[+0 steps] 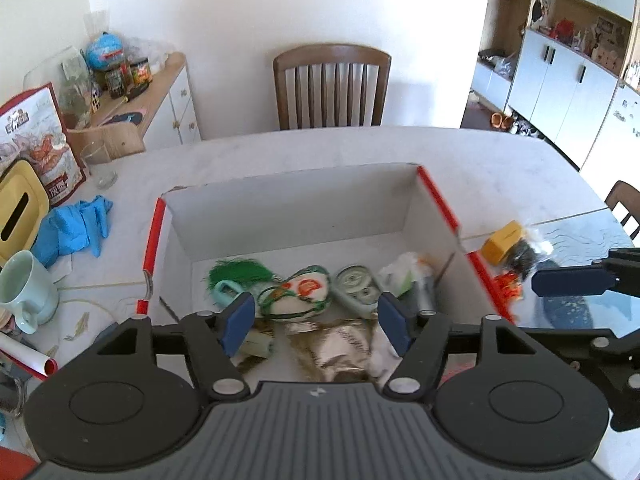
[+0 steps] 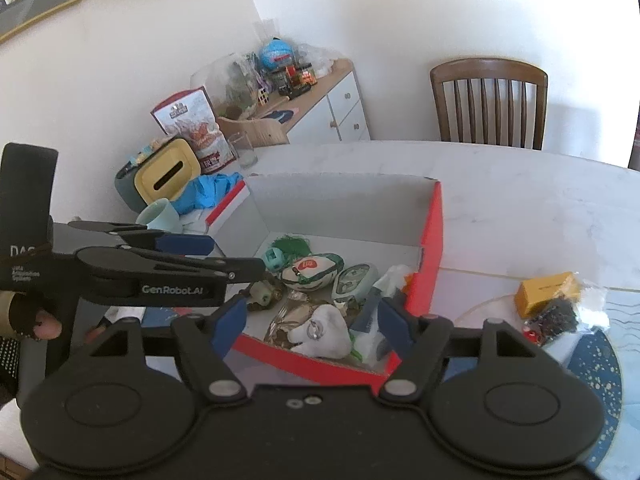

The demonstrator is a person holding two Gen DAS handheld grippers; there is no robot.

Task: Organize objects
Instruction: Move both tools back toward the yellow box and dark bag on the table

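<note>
A: Both claws are released and carry nothing. The left gripper (image 1: 316, 322) hangs over the near end of the red-sided white cardboard box (image 2: 434, 232); the right gripper (image 2: 308, 326) sits at its near right corner.

B: What's left outside?

A: A small mustard-yellow carton (image 2: 546, 292) with a dark crinkled clear bag (image 2: 560, 318) against it, on the pale marble table (image 2: 520, 200), right of the box and ahead-right of the right gripper, which is nearer. The carton's long axis runs roughly across the view.

B: Anything unclear?

A: The bag's contents. Farther off, blue rubber gloves (image 1: 76, 226) and a pale green mug (image 1: 26, 292) lie left of the box.
</note>
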